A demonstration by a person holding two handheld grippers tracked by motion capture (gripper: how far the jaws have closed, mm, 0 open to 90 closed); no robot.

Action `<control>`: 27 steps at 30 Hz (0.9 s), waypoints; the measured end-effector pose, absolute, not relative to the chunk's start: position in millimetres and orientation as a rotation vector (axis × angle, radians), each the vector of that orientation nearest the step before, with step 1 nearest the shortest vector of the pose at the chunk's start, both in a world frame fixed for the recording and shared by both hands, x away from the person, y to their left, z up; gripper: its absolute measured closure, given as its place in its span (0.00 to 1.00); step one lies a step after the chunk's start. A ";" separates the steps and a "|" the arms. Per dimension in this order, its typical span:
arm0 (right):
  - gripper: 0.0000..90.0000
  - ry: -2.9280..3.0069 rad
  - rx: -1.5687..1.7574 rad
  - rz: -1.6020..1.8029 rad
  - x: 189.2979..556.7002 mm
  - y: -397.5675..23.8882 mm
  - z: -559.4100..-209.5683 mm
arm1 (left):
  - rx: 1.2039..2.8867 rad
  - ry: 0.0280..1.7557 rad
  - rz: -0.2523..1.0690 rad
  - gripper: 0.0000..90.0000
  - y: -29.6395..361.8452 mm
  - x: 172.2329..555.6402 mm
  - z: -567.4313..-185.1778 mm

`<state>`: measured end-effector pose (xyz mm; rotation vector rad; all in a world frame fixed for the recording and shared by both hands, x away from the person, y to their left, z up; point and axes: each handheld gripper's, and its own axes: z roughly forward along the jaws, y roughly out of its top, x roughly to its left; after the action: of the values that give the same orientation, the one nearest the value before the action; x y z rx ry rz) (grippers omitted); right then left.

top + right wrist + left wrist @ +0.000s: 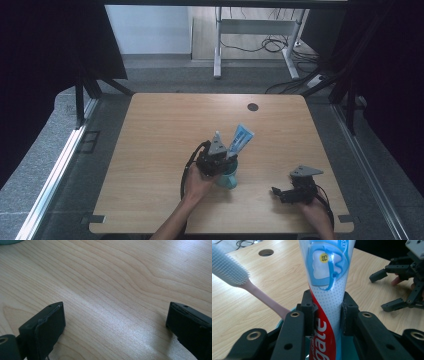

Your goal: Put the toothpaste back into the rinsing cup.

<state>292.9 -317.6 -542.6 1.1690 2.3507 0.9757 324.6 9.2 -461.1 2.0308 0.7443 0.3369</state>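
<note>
We lose the tube's [329, 285] top and bottom at the frame edges in the left gripper view. The brush [242, 280] handle drops behind the left gripper [327, 315], which also hides most of the cup [348, 350]. The tube's small print is illegible.

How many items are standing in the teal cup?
2. The toothpaste tube stands in the cup, clamped by the left tongs; the pink toothbrush leans out beside it. Smaller items could be hidden inside.
</note>
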 end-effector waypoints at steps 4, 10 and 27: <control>0.02 2.351 1.172 0.976 292.8 -317.6 -542.5 | 2.049 0.748 0.345 0.76 10.7 324.2 -462.8; 0.02 2.351 1.172 0.976 292.8 -317.6 -542.5 | 2.057 0.758 0.343 0.75 12.4 324.2 -465.3; 0.02 2.351 1.169 0.976 292.9 -317.6 -542.6 | 2.098 0.765 0.316 0.71 12.0 326.2 -461.9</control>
<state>292.9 -317.6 -542.6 1.1690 2.3510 0.9756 326.2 12.0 -461.9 2.0975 0.7646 0.3163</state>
